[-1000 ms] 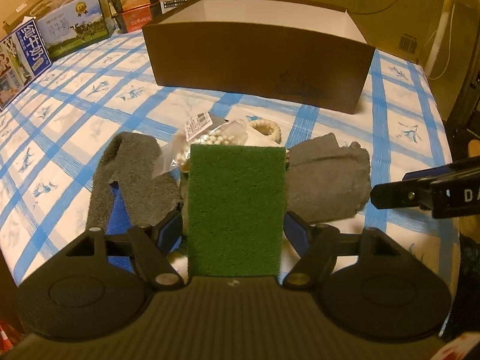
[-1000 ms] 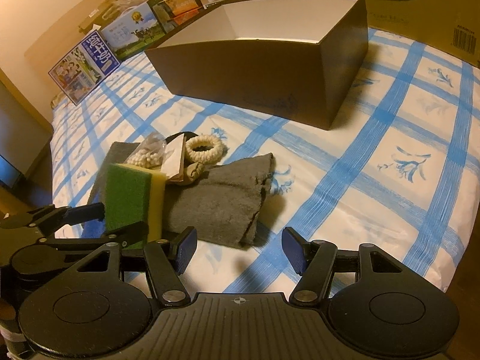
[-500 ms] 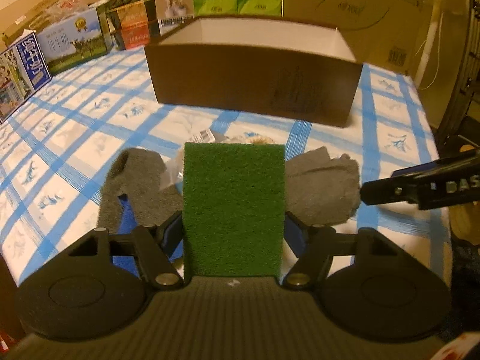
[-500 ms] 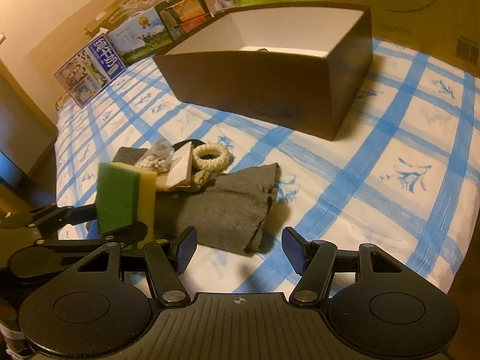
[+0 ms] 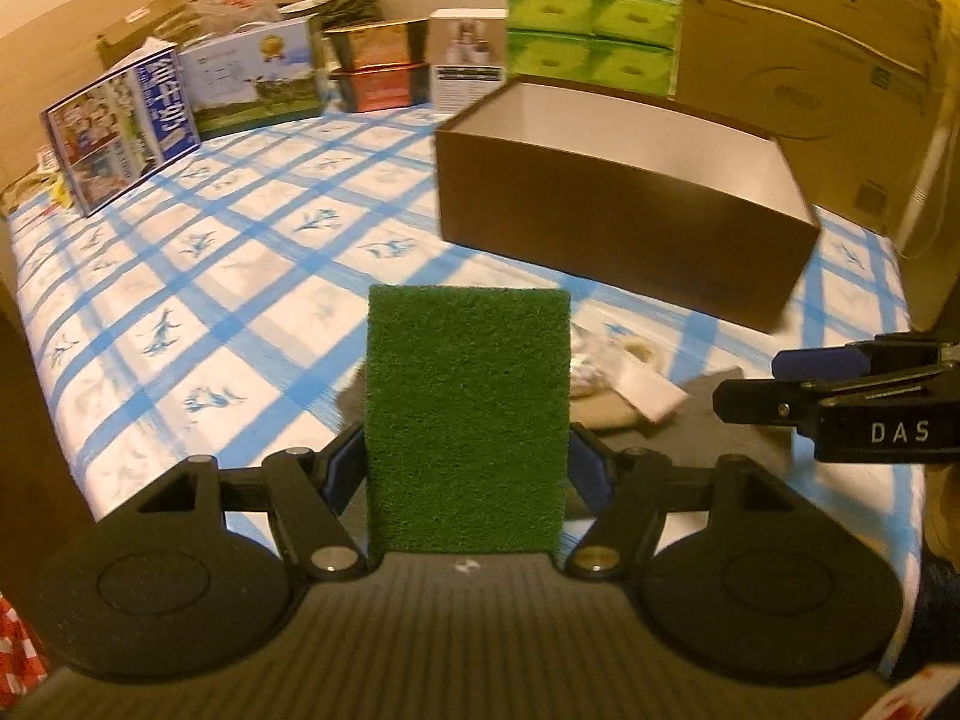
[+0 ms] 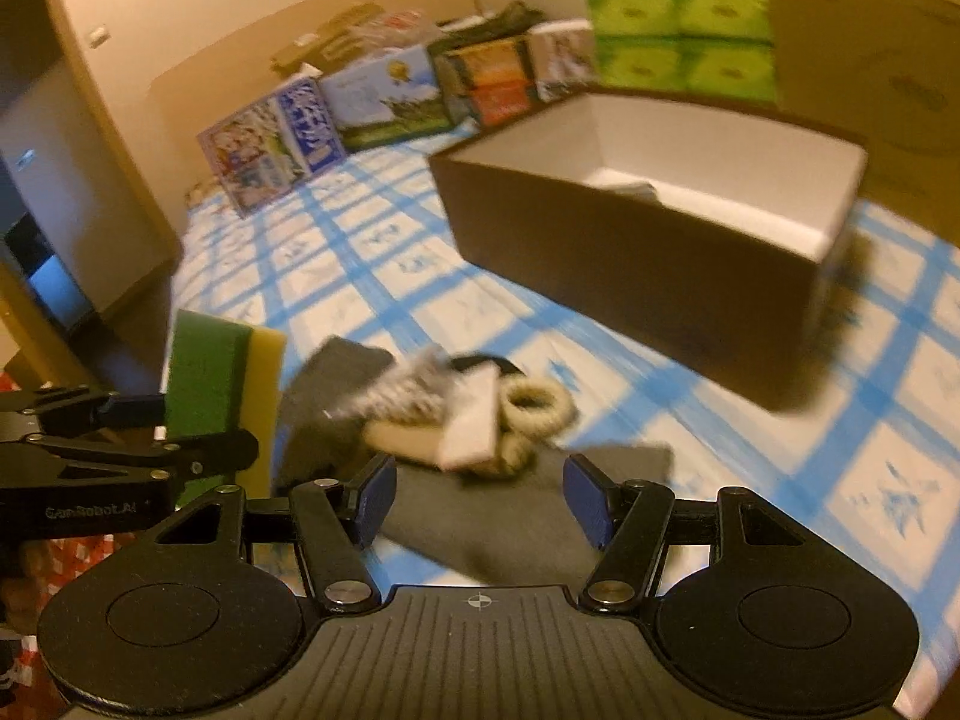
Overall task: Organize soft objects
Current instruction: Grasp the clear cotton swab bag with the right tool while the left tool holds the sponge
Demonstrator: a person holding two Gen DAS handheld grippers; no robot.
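Note:
My left gripper (image 5: 468, 474) is shut on a green-and-yellow sponge (image 5: 468, 420) and holds it up above the bed; the sponge also shows in the right wrist view (image 6: 210, 378). The open brown box (image 5: 624, 210) with a white inside stands further back, also in the right wrist view (image 6: 648, 240). My right gripper (image 6: 480, 498) is open and empty, low over a grey cloth (image 6: 510, 516). Beyond it lie a cream scrunchie (image 6: 534, 408), a clear bag of beads (image 6: 408, 396) and a second grey cloth (image 6: 330, 384).
The bed has a blue-and-white checked cover (image 5: 210, 276). Printed cartons (image 5: 120, 132), green tissue packs (image 5: 594, 36) and large cardboard boxes (image 5: 810, 48) line its far edge. The bed's left edge (image 5: 48, 396) drops off beside my left gripper.
My left gripper has lifted the sponge up and away from the pile. My right gripper has moved in over the near grey cloth, jaws still open.

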